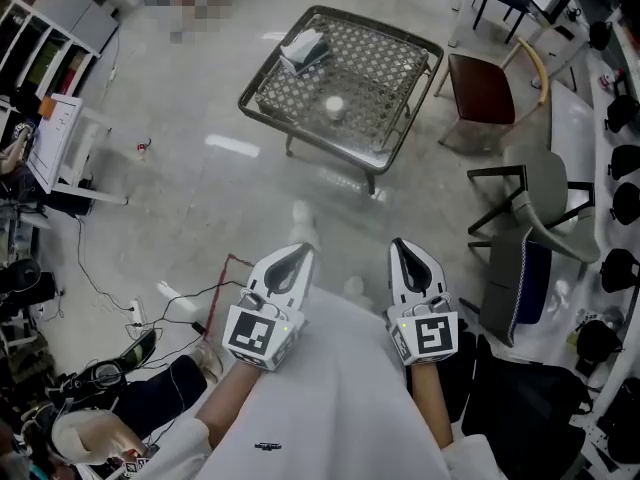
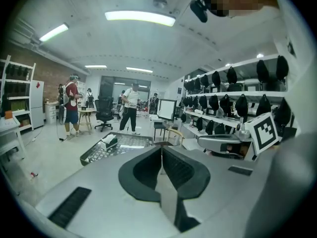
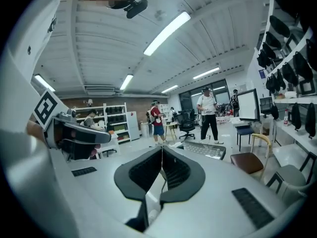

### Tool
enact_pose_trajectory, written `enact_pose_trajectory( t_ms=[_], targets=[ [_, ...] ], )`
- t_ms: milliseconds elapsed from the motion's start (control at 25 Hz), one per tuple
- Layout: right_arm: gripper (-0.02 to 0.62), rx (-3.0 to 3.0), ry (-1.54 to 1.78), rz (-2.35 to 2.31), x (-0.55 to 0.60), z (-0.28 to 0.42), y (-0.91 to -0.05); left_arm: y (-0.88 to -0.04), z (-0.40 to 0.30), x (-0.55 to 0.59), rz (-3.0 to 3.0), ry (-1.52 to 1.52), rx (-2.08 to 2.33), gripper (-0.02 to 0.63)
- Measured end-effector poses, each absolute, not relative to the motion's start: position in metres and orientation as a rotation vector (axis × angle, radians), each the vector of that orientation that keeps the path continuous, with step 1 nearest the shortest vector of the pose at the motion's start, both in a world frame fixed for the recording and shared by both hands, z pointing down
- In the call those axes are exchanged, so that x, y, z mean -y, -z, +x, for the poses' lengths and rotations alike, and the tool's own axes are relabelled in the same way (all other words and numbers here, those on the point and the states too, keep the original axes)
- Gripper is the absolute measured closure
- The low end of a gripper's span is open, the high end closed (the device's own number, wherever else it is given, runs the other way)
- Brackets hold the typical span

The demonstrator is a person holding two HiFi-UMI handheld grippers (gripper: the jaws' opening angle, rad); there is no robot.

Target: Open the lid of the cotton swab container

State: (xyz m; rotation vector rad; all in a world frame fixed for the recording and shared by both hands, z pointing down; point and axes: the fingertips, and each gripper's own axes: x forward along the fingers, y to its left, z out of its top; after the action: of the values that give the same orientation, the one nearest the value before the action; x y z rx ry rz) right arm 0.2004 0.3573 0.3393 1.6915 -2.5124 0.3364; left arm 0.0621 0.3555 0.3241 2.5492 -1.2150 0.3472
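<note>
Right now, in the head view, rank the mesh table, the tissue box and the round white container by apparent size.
Largest to smallest:
1. mesh table
2. tissue box
3. round white container

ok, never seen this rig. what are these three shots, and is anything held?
No robot: a person holds a two-jaw gripper in each hand. The head view looks down on the left gripper and right gripper. The other two views come from cameras riding on each gripper, looking along its jaws. Both are shut, nothing held. Ahead stands a mesh table with a tissue box and a small white container, probably the cotton swabs, not yet reached.
</note>
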Motion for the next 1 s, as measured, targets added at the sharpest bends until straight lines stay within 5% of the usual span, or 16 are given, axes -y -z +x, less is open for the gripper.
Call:
enact_pose_trajectory(
  t_ms=[440, 1000],
  targets=[
    [0.594, 2.448, -0.357, 1.721, -0.268, 0.198, -0.353, -0.344, 0.062, -0.257, 2.552, -0.291, 1.132, 0.598],
    [0.594, 2.383, -0.138, 1.691, -0.101, 0.104, -0.314, -0.330, -0.027, -0.061, 2.611, -0.171, 1.086, 0.598]
  ],
)
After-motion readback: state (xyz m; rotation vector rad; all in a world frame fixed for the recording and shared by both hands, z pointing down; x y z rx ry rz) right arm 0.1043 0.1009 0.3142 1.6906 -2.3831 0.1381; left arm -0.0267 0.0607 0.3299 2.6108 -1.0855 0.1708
